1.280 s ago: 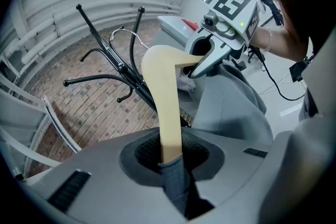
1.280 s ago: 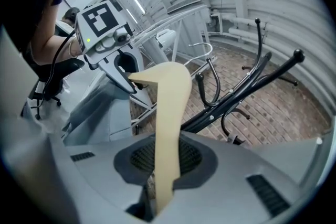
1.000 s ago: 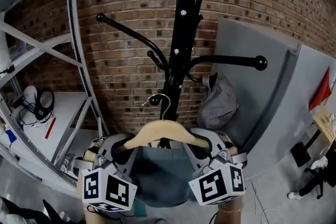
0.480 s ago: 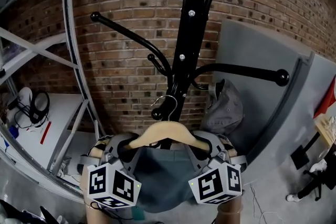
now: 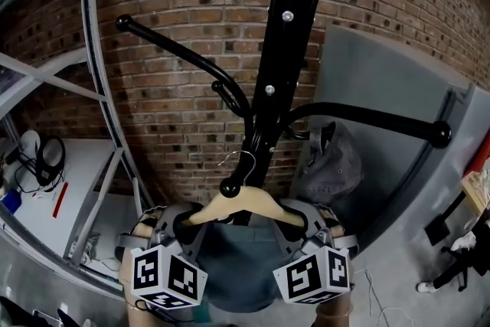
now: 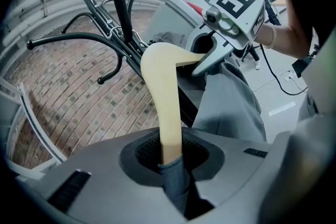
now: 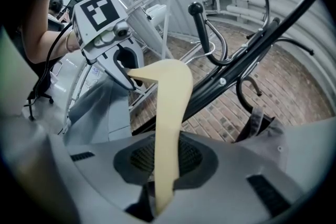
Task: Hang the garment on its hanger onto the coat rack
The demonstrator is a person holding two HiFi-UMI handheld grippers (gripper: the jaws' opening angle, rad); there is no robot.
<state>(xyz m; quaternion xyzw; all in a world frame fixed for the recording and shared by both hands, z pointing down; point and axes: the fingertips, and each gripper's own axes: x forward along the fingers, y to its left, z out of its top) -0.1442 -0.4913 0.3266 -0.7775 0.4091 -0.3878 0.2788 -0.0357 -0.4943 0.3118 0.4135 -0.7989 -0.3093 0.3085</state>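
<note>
— Garment [image 5: 233,276], dark blue-grey: where do I enter it?
— Largest first. Coat rack [image 5: 285,34]: black pole with knobbed pegs, standing before the brick wall [image 5: 191,4]. The garment: draped on its hanger [image 5: 243,201], hanging just in front of the pole's lower part.
— The hanger itself?
— Pale wood, roughly level, held at both ends. Left gripper [image 6: 169,157]: jaws clamped narrow on the left end, with cloth pinched in alongside the wood. Right gripper [image 7: 164,162]: jaws clamped on the right end, bare wood.
— Smallest item?
— Hook [image 5: 245,161]: thin wire, curled just behind the knob of the short low peg [image 5: 228,186] (from my screens I cannot tell whether it bears on that peg).
</note>
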